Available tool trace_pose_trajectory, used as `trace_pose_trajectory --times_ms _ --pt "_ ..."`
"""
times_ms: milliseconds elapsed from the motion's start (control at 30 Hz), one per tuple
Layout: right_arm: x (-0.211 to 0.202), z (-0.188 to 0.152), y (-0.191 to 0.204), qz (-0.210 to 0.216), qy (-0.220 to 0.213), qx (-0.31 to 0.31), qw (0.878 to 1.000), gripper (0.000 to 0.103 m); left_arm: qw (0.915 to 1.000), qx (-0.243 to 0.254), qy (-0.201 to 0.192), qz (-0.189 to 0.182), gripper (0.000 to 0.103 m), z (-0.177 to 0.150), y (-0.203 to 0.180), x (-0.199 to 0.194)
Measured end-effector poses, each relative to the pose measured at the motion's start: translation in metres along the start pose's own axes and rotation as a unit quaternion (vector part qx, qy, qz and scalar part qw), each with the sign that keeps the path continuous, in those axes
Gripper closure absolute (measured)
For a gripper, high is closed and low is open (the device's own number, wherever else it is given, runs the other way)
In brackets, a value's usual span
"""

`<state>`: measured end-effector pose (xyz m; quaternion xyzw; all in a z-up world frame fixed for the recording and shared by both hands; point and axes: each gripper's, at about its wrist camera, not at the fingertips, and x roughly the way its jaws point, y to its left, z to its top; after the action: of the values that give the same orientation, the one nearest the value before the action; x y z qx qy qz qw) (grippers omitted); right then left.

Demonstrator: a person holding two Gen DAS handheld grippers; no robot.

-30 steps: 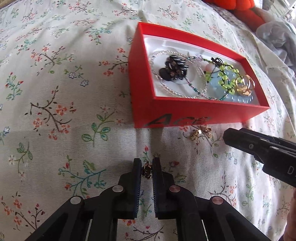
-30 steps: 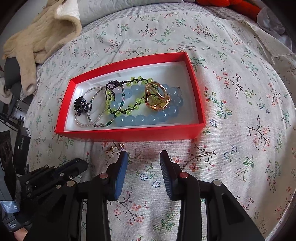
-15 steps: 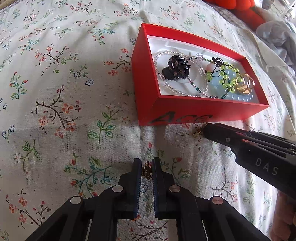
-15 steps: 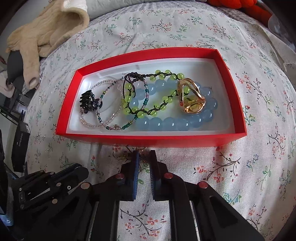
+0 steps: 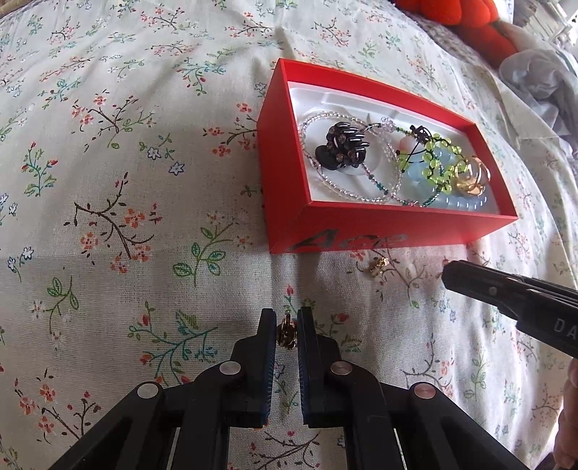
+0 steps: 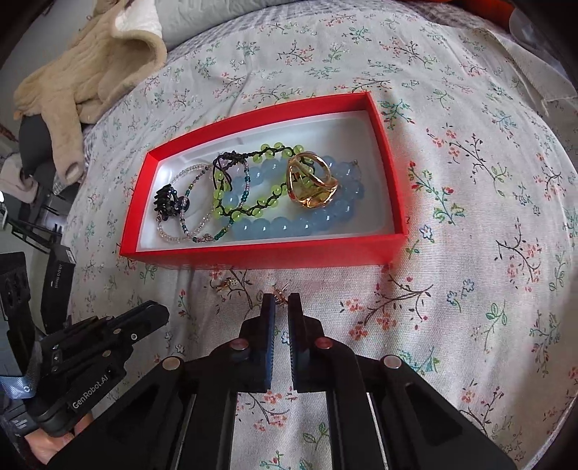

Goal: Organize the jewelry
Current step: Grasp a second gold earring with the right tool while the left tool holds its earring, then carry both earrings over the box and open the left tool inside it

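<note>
Nearest in the left wrist view, the left tongs (image 5: 287,334) are closed to a narrow gap on a small gold flower-shaped earring (image 5: 286,335), pinched between the two fingertips just above the floral-print bedspread (image 5: 108,217). In the right wrist view, the right tongs (image 6: 281,302) are likewise drawn close together, gripping a small gold stud earring with a thin post (image 6: 280,292) that sticks out past the tips.

Just beyond, a third little gold earring (image 5: 377,266) lies loose on the bedspread, close to the front wall of the red cardboard box (image 5: 361,235) but apart from it; the right wrist view shows it (image 6: 227,283) to the left of the right tongs.

Inside the white-lined box, from its left end: a black toothed hair claw clip (image 6: 168,202), thin clear and teal seed-bead bracelets (image 6: 195,202), a lime-green bead bracelet on black cord (image 6: 249,180), a pale blue round-bead bracelet (image 6: 300,224), and a chunky gold openwork ring (image 6: 312,184) resting on top of the blue beads.

Farther off, a beige knitted garment (image 6: 83,76) lies at the edge of the bed, and an orange-red plush object (image 5: 458,18) and grey crumpled cloth (image 5: 542,79) sit beyond the box.
</note>
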<state>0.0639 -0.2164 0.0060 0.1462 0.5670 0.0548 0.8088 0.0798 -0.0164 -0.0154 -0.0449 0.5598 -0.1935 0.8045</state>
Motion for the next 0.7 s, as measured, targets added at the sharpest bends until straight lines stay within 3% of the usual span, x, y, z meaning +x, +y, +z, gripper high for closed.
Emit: trace_pose_trajectory --times_ms 200,500,700 --pt "-0.017 -0.002 -0.003 0.011 -0.011 0.003 1.000 0.096 0.9997 0.002 -0.020 -0.016 0.097 0.004 -0.005 -0.014" --pt "-0.047 0.004 -0.002 0.028 -0.048 0.001 0.998 0.096 0.9954 0.011 -0.080 -0.051 0.097 0.018 -0.016 -0.044" --pt "-0.053 0.012 -0.008 0.030 -0.068 0.016 0.997 0.096 0.9927 0.007 -0.102 -0.064 0.097 0.034 -0.026 -0.045"
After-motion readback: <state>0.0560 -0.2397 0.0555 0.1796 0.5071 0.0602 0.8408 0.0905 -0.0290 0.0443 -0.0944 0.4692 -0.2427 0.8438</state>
